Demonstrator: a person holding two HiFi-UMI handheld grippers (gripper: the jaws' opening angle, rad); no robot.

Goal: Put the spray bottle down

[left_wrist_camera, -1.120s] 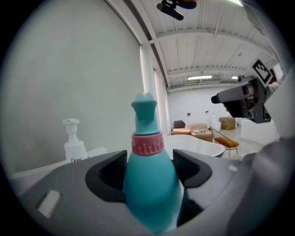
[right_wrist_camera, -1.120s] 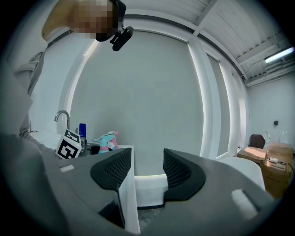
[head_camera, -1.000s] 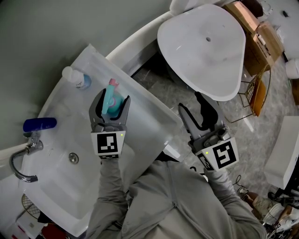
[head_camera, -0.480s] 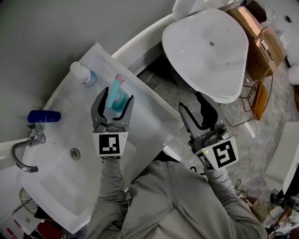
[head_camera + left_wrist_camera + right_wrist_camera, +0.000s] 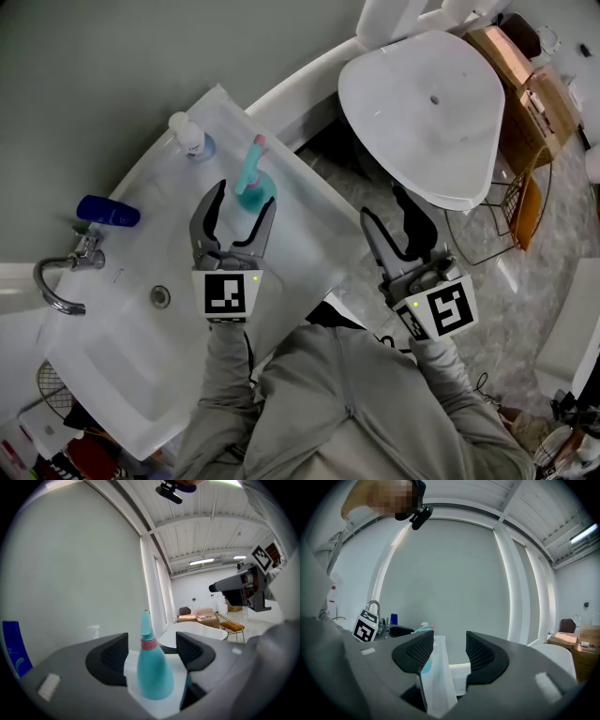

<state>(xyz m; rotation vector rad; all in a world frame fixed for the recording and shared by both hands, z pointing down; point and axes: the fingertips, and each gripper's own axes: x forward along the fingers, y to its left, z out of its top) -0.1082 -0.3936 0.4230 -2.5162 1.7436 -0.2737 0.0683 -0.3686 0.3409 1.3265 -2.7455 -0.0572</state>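
Teal plastic spray bottle (image 5: 152,672) stands upright on sink rim (image 5: 300,220), between left hand-held gripper's (image 5: 245,195) spread jaws, untouched. Likely light, smooth, tippy; grip the wide body. Right hand-held gripper (image 5: 382,200) gapes empty.

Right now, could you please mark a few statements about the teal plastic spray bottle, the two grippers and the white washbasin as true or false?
1. The teal plastic spray bottle stands upright on the white washbasin rim. True.
2. The left gripper is clamped on it. False: its jaws stand apart, the bottle between them.
3. The right gripper holds a cloth. False: it is open and empty.
4. A dark blue bottle is by the chrome tap. True.
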